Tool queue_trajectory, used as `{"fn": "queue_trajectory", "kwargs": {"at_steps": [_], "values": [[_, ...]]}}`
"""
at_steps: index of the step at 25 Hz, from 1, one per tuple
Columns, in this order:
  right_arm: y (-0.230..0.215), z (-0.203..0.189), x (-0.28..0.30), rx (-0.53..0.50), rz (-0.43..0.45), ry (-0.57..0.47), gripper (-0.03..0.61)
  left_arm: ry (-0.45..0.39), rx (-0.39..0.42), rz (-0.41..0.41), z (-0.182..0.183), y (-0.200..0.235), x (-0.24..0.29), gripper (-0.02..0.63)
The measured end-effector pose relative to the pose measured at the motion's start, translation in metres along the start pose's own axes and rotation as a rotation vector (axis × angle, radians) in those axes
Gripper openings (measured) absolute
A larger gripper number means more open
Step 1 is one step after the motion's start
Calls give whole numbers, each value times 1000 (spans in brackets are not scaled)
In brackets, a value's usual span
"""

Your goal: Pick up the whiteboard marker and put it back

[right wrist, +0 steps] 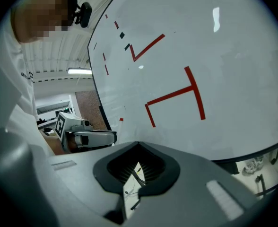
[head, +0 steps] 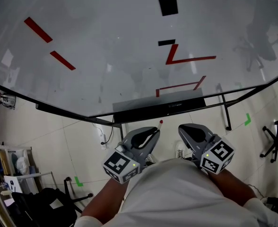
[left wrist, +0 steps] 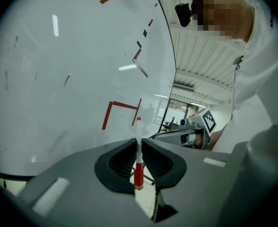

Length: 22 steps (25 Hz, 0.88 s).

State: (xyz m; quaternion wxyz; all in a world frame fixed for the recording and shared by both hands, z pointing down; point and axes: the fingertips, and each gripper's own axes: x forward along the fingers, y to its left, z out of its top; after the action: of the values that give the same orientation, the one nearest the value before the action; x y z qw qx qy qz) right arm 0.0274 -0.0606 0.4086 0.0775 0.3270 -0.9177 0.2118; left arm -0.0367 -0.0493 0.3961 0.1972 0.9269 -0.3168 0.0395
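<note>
**Left hand-held gripper** (head: 154, 132) (left wrist: 138, 148): clenched on the whiteboard marker (head: 160, 123) (left wrist: 138, 132). The marker stands up out of the jaws, its red tip just short of the tray.

**Right hand-held gripper** (head: 183, 128) (right wrist: 138, 146): jaws drawn together with nothing between them. It is beside the left one and apart from it.

**Whiteboard** (head: 106, 60): bears red strokes (head: 186, 58) and black patches. A dark tray (head: 160, 109) runs along its lower edge, above both hand-held grippers.

**Tiled floor** (head: 58, 141): bare under the board's edge. A stand leg (head: 226, 112) is at the right, and an office chair (head: 273, 141) sits farther right.
</note>
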Motion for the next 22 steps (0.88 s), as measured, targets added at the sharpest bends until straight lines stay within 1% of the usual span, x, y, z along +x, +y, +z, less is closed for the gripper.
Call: {"fn": "queue_trajectory", "kwargs": {"at_steps": [3,6,11,22], "values": [[0,0,1,1,-1,0,2,9,-5,5,-5,1,-3,54],[2,-1,3,-4,5,2,2,13,-6,15,-2,3,-5,54],[2,-2,4,-5,4,6,2,-5,-4,14,-5,4,-8,54],[1,-2,2,-7,0,6,2,-7,-11,11,-5,6,-6,52]]}}
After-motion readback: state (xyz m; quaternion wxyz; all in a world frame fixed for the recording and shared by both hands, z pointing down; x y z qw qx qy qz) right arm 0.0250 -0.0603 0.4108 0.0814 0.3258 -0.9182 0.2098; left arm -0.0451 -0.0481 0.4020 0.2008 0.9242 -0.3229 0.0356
